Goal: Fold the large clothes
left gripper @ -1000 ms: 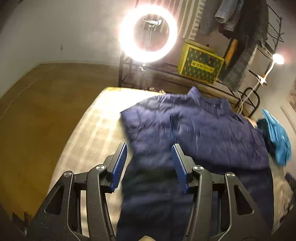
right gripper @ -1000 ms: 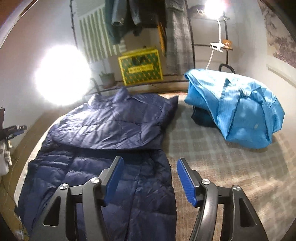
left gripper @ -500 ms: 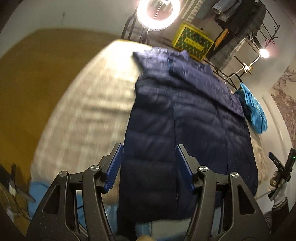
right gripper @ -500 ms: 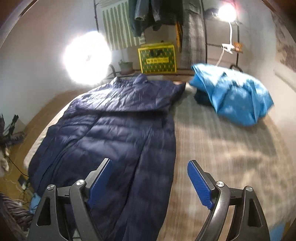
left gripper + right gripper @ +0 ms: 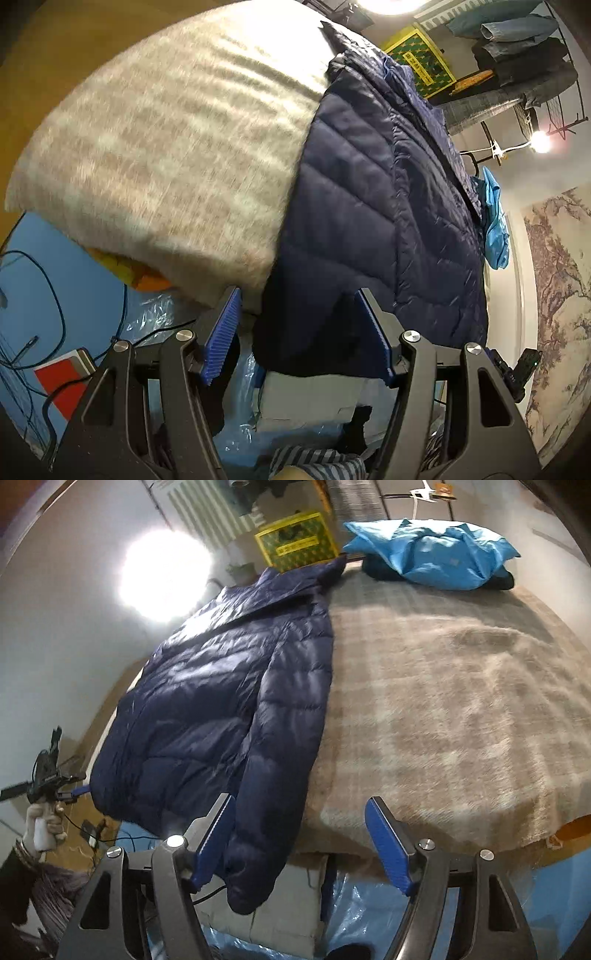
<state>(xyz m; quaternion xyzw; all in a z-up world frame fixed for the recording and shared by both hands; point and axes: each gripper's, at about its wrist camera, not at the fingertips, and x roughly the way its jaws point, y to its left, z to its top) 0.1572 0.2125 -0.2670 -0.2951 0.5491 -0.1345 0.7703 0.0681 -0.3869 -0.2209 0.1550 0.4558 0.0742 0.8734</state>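
Observation:
A navy quilted puffer jacket (image 5: 373, 206) lies lengthwise on a bed with a grey plaid blanket (image 5: 166, 147). Its hem hangs over the near edge of the bed. In the right wrist view the jacket (image 5: 221, 701) lies on the left half of the blanket (image 5: 443, 701), one sleeve folded along its right side. My left gripper (image 5: 299, 332) is open just below the hanging hem, empty. My right gripper (image 5: 301, 843) is open at the bed's near edge, its left finger beside the hanging sleeve end, empty.
A light blue garment (image 5: 432, 557) lies bunched at the far right of the bed. A ring light (image 5: 164, 576), a yellow box (image 5: 295, 542) and a clothes rack (image 5: 517, 44) stand behind the bed. Cables and blue plastic (image 5: 55, 295) lie on the floor below.
Both grippers have pulled back and dropped toward the near edge of the bed. The jacket's hem and sleeve end now sit right at the fingertips. Both grippers stay open.

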